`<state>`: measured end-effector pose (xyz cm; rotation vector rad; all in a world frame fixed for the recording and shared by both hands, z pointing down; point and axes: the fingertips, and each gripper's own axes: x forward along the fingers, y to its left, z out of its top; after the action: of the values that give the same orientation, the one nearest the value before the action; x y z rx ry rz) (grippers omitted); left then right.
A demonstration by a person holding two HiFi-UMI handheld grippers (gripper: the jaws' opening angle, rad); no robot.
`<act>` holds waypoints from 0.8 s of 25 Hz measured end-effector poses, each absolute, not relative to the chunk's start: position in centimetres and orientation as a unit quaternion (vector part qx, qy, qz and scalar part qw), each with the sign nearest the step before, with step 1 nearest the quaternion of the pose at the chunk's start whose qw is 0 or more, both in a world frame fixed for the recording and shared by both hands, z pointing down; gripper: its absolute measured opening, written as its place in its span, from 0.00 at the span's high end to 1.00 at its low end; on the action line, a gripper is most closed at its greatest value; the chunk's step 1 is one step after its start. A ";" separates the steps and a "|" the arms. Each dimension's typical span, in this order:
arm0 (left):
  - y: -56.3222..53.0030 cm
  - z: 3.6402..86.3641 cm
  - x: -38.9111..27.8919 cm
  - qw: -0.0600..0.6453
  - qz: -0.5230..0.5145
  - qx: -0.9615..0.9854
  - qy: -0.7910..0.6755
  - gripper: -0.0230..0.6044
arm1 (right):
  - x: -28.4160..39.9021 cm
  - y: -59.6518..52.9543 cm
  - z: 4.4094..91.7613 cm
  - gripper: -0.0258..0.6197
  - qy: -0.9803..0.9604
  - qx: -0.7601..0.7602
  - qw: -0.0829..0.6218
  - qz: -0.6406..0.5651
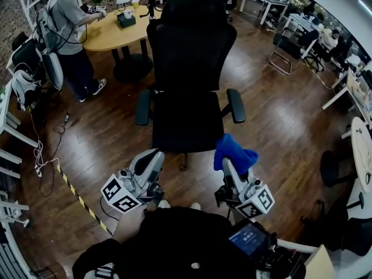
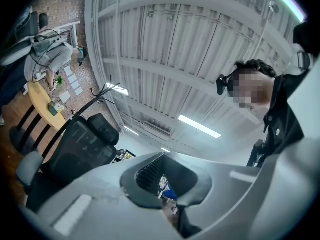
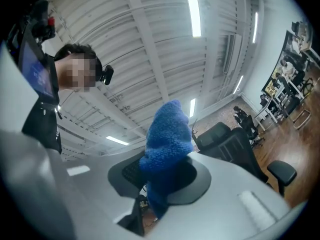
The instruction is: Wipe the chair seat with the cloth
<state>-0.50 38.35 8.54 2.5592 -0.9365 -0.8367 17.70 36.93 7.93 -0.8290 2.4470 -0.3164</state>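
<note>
Head view alone: chair seat (image 1: pixel 185 124); gripper views: right gripper (image 3: pixel 162 179) clamped on blue cloth (image 3: pixel 167 141), left gripper (image 2: pixel 167 184) closed.

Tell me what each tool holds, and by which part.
The right tool grips the fluffy blue cloth by one end, the rest bunched beyond the jaws. The left tool is shut and empty.

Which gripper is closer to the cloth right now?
Right. The right gripper is shut on the cloth; the left gripper holds nothing, off to its side before the chair seat.
</note>
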 end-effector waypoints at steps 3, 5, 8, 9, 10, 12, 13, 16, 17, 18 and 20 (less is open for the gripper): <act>38.5 8.7 -0.1 0.145 -0.289 0.888 -0.328 0.98 | 18.0 36.9 7.9 0.83 0.909 -0.303 0.265 -0.105; 38.7 8.7 -0.1 0.145 -0.287 0.888 -0.329 0.98 | 18.1 37.0 7.6 0.83 0.908 -0.304 0.269 -0.104; 38.9 8.5 -0.3 0.142 -0.288 0.888 -0.329 0.98 | 18.2 37.2 7.3 0.83 0.905 -0.306 0.276 -0.104; 39.0 8.4 -0.3 0.141 -0.288 0.889 -0.328 0.98 | 18.2 37.3 7.3 0.83 0.904 -0.308 0.276 -0.103; 39.0 8.4 -0.3 0.140 -0.287 0.889 -0.327 0.98 | 18.2 37.3 7.4 0.83 0.903 -0.311 0.277 -0.104; 39.0 8.5 -0.1 0.138 -0.285 0.891 -0.325 0.98 | 18.4 37.3 7.5 0.83 0.901 -0.315 0.278 -0.106; 39.0 8.5 0.0 0.138 -0.285 0.892 -0.324 0.98 | 18.4 37.3 7.5 0.83 0.901 -0.315 0.279 -0.106; 38.8 8.2 0.2 0.139 -0.283 0.893 -0.321 0.98 | 18.6 37.2 7.4 0.83 0.899 -0.317 0.282 -0.108; 38.8 8.0 0.3 0.139 -0.282 0.894 -0.320 0.98 | 18.6 37.3 7.3 0.83 0.899 -0.318 0.282 -0.108; 38.8 7.9 0.3 0.139 -0.282 0.894 -0.319 0.98 | 18.7 37.3 7.2 0.83 0.898 -0.320 0.281 -0.107; 38.8 7.7 0.5 0.139 -0.281 0.896 -0.316 0.98 | 18.9 37.4 7.1 0.83 0.897 -0.324 0.282 -0.105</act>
<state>0.49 38.84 7.71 2.5890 -0.9135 -0.8118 18.90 37.42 7.07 -0.8668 2.4022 -0.2803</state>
